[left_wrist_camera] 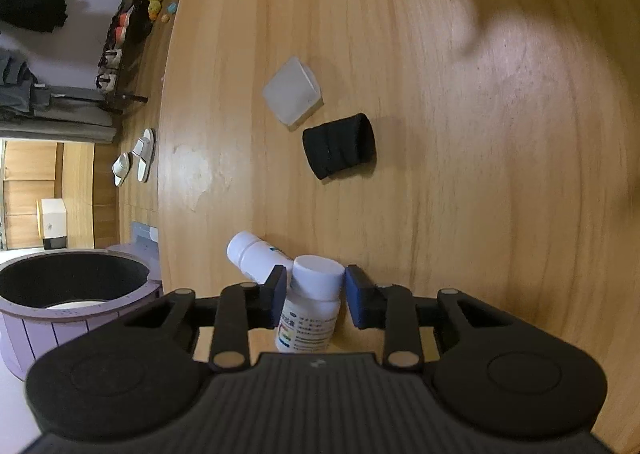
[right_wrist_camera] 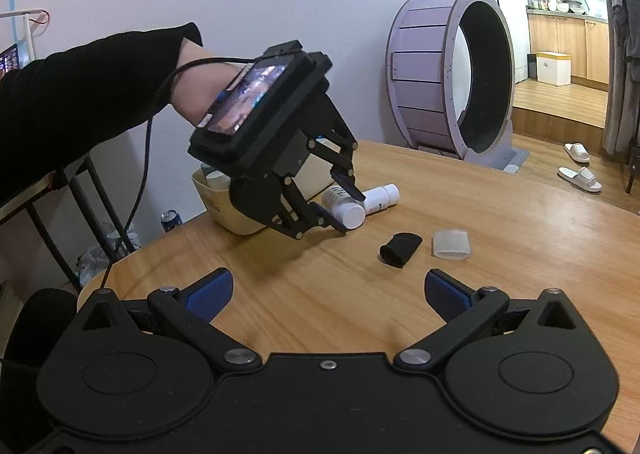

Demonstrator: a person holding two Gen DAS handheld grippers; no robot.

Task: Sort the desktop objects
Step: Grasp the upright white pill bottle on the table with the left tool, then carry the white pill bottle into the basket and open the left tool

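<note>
The table [left_wrist_camera: 440, 73] is seen in a warm honey-tan wood with darker streaks of grain. Both bottles are white: the nearer bottle [left_wrist_camera: 310, 310] bears a label printed in small dark text with blue, green and red marks, and the second bottle [left_wrist_camera: 256, 258] shows a touch of blue on its label. The cloth roll [left_wrist_camera: 339, 151] is plain black, and the small box [left_wrist_camera: 292, 90] is a frosted, milky white. The left gripper [left_wrist_camera: 312, 294] and the right gripper [right_wrist_camera: 326, 294] are matte black, with blue pads. The basket [right_wrist_camera: 224, 209] is cream, the sleeve [right_wrist_camera: 80, 81] black, the large wheel [right_wrist_camera: 448, 73] pale lilac with a black inner lining.
</note>
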